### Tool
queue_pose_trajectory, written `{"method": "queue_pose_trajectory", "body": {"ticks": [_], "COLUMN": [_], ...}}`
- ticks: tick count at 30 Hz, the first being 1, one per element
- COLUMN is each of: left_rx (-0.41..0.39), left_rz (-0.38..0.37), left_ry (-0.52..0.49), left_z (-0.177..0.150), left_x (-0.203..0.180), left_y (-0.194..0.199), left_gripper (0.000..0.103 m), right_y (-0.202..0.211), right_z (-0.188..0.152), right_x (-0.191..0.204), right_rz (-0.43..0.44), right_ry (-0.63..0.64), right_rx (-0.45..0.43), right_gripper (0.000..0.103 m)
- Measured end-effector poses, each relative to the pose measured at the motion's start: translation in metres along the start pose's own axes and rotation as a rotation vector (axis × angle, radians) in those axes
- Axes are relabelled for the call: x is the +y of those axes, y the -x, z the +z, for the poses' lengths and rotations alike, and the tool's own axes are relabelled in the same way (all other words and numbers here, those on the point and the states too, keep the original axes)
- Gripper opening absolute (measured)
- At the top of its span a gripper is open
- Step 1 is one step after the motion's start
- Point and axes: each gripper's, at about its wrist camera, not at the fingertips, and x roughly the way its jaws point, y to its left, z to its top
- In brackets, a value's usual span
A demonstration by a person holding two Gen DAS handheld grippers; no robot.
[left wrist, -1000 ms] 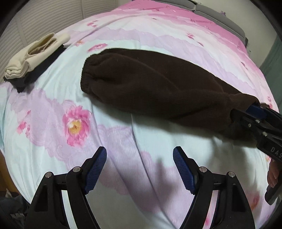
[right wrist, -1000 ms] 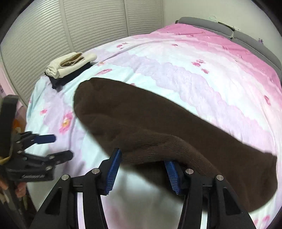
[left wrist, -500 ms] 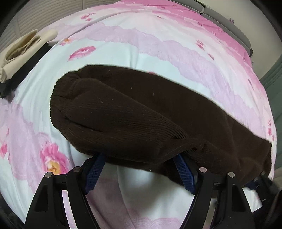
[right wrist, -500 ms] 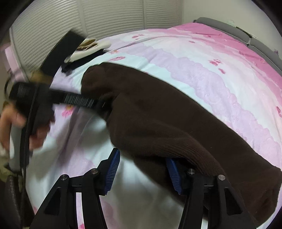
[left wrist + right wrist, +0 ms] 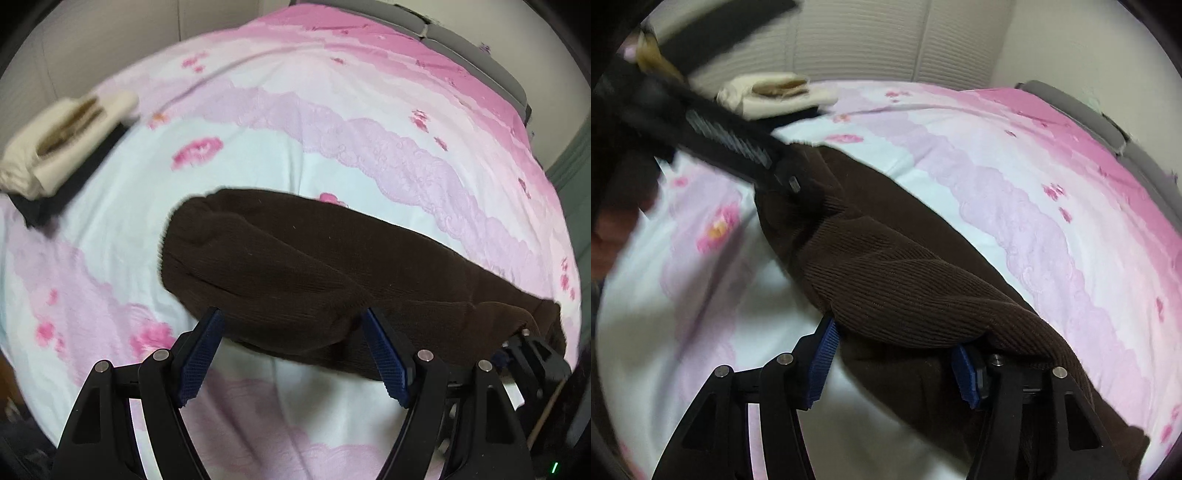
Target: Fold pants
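The dark brown corduroy pants lie folded lengthwise across the bed; they also fill the right wrist view. My left gripper stands with wide jaws at the near edge of the pants, the cloth lying over the gap between its blue pads. It also shows in the right wrist view, reaching in from the upper left at the pants' far end. My right gripper has wide jaws with a thick fold of pants lying between and over them. In the left wrist view it sits at the lower right.
The bed has a pink, white and lilac floral quilt. A folded cream garment on a dark one lies at the far left corner, also in the right wrist view. Slatted closet doors stand behind the bed.
My left gripper has swung from bare quilt onto the near edge of the pants. My right gripper has carried its fold of pants toward the left one; both now sit close together.
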Motion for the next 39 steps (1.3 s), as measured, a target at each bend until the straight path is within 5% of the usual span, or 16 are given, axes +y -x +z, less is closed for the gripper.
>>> {"method": "queue_pose_trajectory", "body": {"ticks": [4,7,15,18,21,26,29,35,39], "left_rx": [-0.016,-0.002,0.071,0.042,-0.005,-0.025,-0.008,0.123,0.239], "left_rz": [-0.004,-0.028,0.032,0.025,0.006,-0.094,-0.087,-0.25,-0.268], "left_ry": [-0.048,-0.106,-0.207,-0.249,-0.317,-0.521,-0.632,-0.756,-0.793], "left_z": [-0.001,-0.007,-0.03,-0.032,-0.031,-0.009,0.017,0.059,0.071], "left_x": [-0.006,-0.016,-0.047,-0.059,-0.072,-0.096,-0.109,-0.136,-0.154], "left_y": [0.014,0.016,0.001,0.02,0.04,0.039,0.018,-0.035,-0.08], "left_gripper": [0.077,0.077,0.077,0.077,0.078,0.08,0.08,0.08,0.06], "right_y": [0.003,0.018,-0.008,0.018,0.06,0.131,0.15,0.131,0.105], "right_z": [-0.003,-0.016,-0.047,-0.042,-0.046,-0.061,-0.073,-0.107,-0.127], "right_x": [-0.006,-0.004,0.02,0.012,-0.008,-0.085,-0.138,-0.2,-0.215], "right_rz": [0.096,0.213,0.256,0.256,0.275,0.088,-0.11,-0.309,-0.354], "right_ry": [-0.101,-0.232,-0.237,-0.228,-0.278,-0.469,-0.639,-0.893,-0.954], "right_rx": [0.061,0.11,0.232,0.213,0.193,0.114,0.108,0.096,0.158], "right_gripper": [0.025,0.023,0.026,0.045,0.046,0.065,0.065,0.065,0.065]}}
